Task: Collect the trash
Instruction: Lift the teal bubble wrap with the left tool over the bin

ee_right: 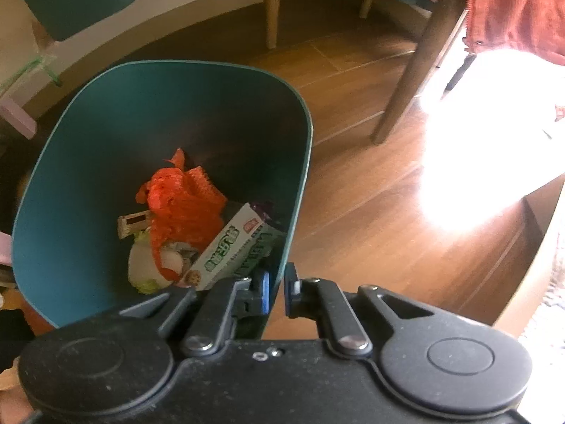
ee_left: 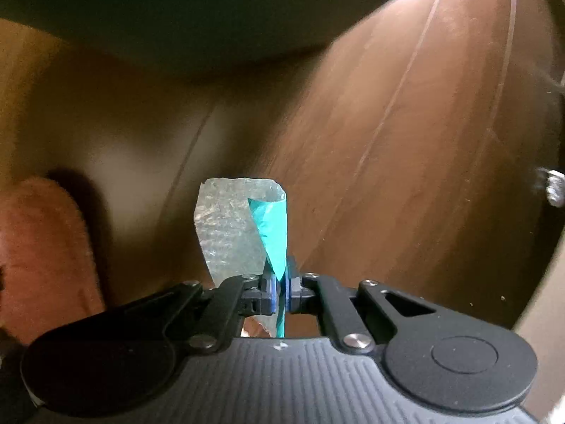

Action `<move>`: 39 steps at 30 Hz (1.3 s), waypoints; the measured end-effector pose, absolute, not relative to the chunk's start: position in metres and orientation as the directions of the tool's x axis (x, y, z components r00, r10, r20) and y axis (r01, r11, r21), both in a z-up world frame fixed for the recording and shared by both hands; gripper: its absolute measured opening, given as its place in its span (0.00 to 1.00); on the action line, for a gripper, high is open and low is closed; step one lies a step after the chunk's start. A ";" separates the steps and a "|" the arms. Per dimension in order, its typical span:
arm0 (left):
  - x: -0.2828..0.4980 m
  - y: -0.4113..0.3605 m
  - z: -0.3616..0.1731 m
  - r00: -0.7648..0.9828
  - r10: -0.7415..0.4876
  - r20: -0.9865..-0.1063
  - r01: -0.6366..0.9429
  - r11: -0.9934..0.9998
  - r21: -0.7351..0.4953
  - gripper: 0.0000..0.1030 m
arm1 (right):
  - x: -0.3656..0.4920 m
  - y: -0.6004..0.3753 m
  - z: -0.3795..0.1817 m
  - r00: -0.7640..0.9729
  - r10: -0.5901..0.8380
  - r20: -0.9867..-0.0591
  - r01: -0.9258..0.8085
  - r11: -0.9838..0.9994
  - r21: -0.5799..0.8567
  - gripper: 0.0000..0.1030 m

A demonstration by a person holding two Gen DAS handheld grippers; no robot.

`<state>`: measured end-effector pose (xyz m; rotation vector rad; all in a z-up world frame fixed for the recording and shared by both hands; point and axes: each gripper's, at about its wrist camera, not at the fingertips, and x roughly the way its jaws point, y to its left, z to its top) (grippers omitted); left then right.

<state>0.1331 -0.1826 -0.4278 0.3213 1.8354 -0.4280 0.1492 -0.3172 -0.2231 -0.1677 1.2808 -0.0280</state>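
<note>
In the left wrist view, my left gripper (ee_left: 280,279) is shut on a scrap of plastic wrapper (ee_left: 233,226). The wrapper is part clear and crinkled, part teal, and it stands up from between the blue pads above the wooden floor (ee_left: 388,141). In the right wrist view, my right gripper (ee_right: 277,289) is shut on the near rim of a teal trash bin (ee_right: 88,176), with one pad inside the wall and one outside. Inside the bin lie an orange net bag (ee_right: 183,205), a green and white carton (ee_right: 233,251) and pale crumpled scraps (ee_right: 144,265).
A fuzzy pinkish-orange thing (ee_left: 39,254) lies on the floor at the left, and a small crumpled silvery piece (ee_left: 554,187) sits at the right edge. Wooden furniture legs (ee_right: 413,70) and a hanging orange garment (ee_right: 512,10) stand beyond the bin. Sun glare washes out the floor on the right.
</note>
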 end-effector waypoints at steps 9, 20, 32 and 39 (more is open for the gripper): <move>0.132 -0.170 -0.298 -0.219 -0.074 -0.973 0.483 0.859 -0.173 0.04 | 0.136 -0.314 -0.208 0.272 -0.193 -0.943 0.002 0.980 -0.200 0.04; 0.143 -0.134 -0.164 -0.005 -0.222 -0.975 0.425 0.882 -0.203 0.04 | 0.126 -0.306 -0.205 0.236 -0.279 -0.931 0.053 0.960 -0.274 0.04; 0.211 -0.211 -0.131 0.133 -0.340 -0.931 0.479 0.845 -0.240 0.04 | 0.138 -0.278 -0.195 0.243 -0.265 -0.933 0.071 0.964 -0.256 0.05; 0.226 -0.240 -0.200 0.088 -0.243 -0.966 0.473 0.863 -0.174 0.04 | 0.158 -0.252 -0.186 0.265 -0.240 -0.934 0.067 0.971 -0.230 0.05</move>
